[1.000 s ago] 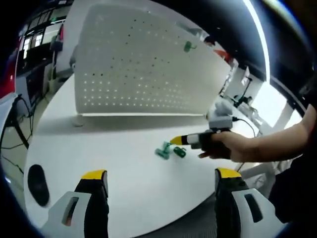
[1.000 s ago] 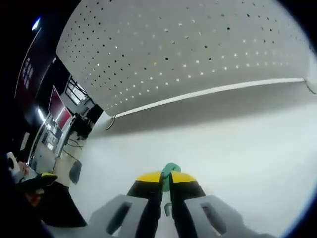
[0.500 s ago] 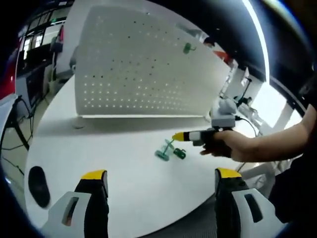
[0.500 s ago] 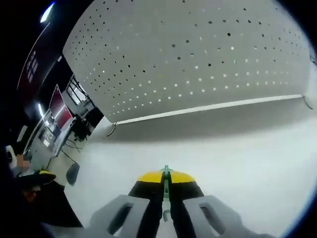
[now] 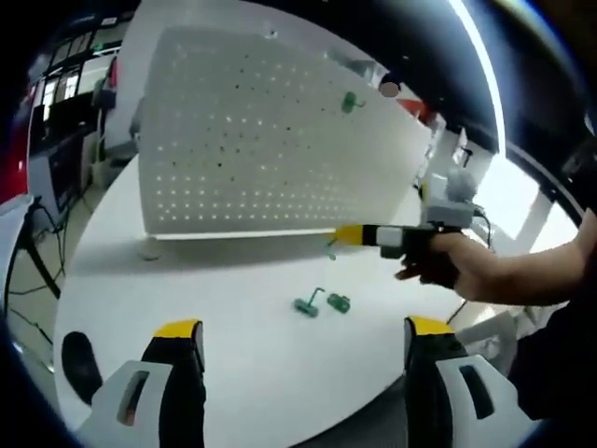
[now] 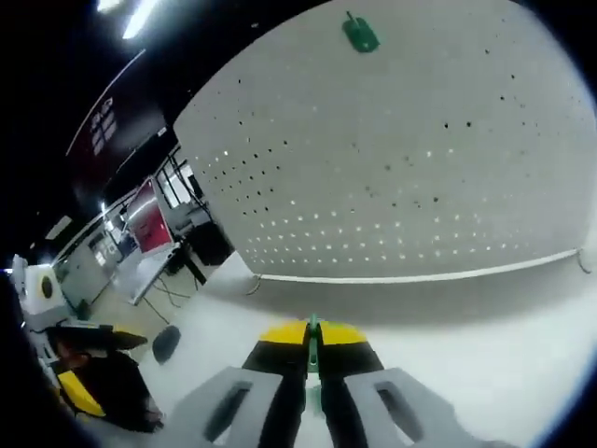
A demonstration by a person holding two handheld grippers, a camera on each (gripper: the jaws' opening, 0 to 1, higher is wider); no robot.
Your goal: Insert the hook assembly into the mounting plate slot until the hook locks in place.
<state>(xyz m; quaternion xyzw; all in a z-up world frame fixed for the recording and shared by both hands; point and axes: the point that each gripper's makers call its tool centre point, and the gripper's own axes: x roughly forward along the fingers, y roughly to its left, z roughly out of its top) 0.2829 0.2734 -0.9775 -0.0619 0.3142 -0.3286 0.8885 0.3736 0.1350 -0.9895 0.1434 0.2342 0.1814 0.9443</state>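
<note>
White pegboard (image 5: 261,140) stands upright, one green hook (image 6: 359,35) already mounted high on it. Right gripper (image 6: 312,338) hovers before the pegboard, jaws pinching a green hook (image 6: 312,329); insertion's still to come. Left gripper (image 5: 294,341) hangs back, jaws spread. Two spare hooks (image 5: 320,302) lie on the table below the pegboard.
</note>
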